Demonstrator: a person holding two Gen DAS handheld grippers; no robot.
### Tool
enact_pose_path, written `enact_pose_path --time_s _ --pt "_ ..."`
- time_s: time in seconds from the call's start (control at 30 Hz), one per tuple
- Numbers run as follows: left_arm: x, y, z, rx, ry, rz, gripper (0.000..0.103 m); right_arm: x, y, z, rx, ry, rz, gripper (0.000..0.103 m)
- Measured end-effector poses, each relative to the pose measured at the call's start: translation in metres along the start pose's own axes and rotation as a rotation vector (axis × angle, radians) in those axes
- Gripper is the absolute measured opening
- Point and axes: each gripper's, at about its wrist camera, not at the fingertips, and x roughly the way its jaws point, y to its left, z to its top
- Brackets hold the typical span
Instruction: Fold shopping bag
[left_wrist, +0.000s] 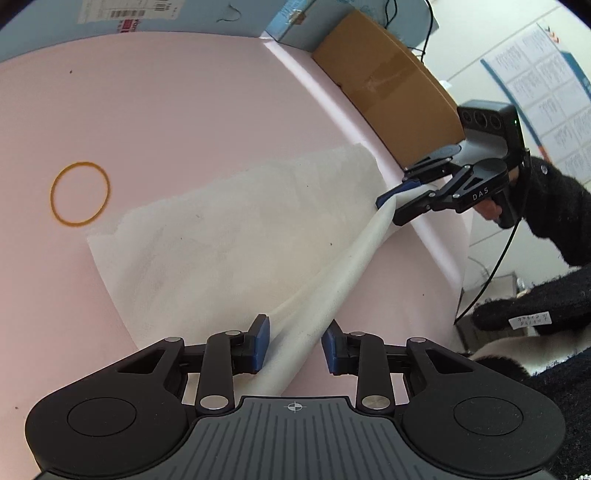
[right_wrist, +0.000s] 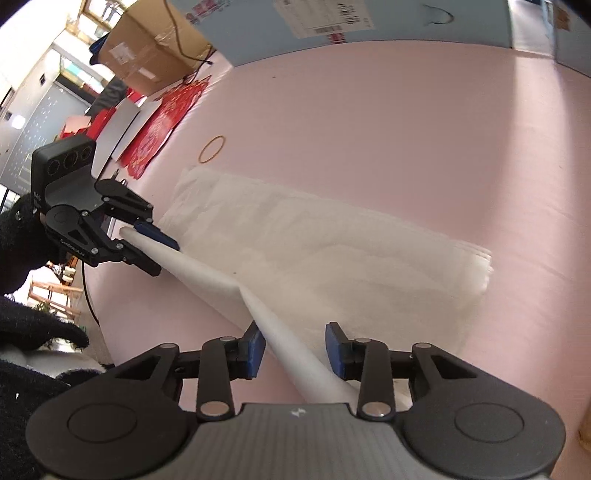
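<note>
So the white shopping bag (left_wrist: 221, 251) is lying mostly flat on the pink table (left_wrist: 184, 110), and its far left corner sits just beside the orange rubber band (left_wrist: 79, 193), not quite touching as far as I can tell. The edge furthest from the band is pulled up off the table into a tight ridge, strung straight between the two grippers. The left gripper (left_wrist: 295, 343) is pinching the ridge at the end nearer the band and the right gripper (right_wrist: 295, 347) has the end further from it. Each wrist view makes its own pads look wide apart, but the bunched fabric fills the gap and the other camera shows them clamped on it, so I'd call both grasping the bag. The key bit is that the bag's long axis runs gripper to gripper, and the flat part lies on the band's side of that ridge. My guess is both ends have to travel together toward the band's side, kept level, or the fold goes skewed. The end away from the band already shows stacked layers.
</note>
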Motion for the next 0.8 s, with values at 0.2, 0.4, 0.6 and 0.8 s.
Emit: enact_pose_path --time_s 0.2,0.4,0.6,0.8 --pt "-0.003 0.002 -0.008 -0.134 -0.046 0.003 0.03 -0.011 -0.025 -0.022 0.178 -0.063 -0.02 0.034" --pt "-0.009 0.005 -0.015 -0.306 -0.12 0.104 0.03 -0.008 -0.003 -0.017 0.261 -0.104 -0.22 0.035" --pt "-0.019 0.005 -0.018 -0.422 -0.177 0.232 0.032 0.005 0.015 -0.019 0.212 -0.117 -0.349 0.033" --pt "-0.036 -0.007 -0.024 -0.41 -0.192 0.558 0.046 0.014 0.028 -0.023 0.151 -0.128 -0.424 0.032"
